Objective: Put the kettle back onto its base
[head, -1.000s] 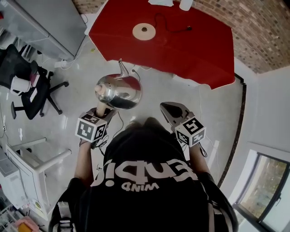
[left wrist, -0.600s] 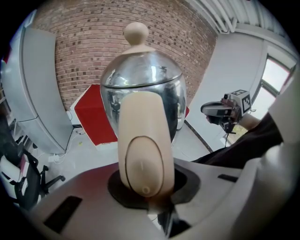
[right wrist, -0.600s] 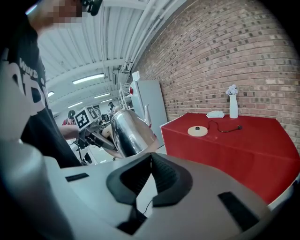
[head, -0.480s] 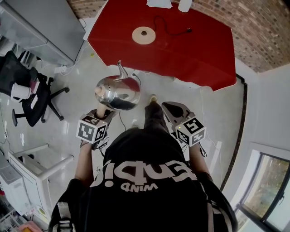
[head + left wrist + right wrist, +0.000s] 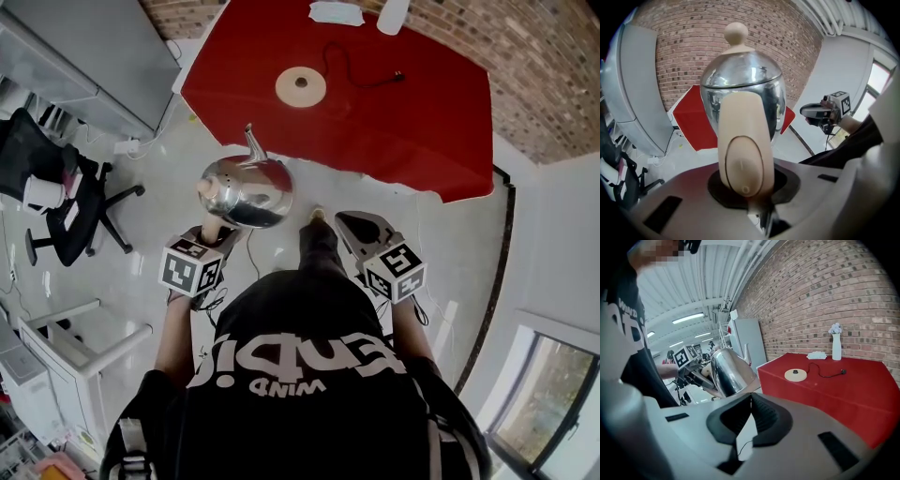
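Head view shows the kettle (image 5: pixel 246 190) gripped by its handle in the left gripper (image 5: pixel 214 232), over the floor near the red table (image 5: pixel 412 112) bearing the base (image 5: pixel 301 86). The right gripper (image 5: pixel 349 223) is empty, jaws together.
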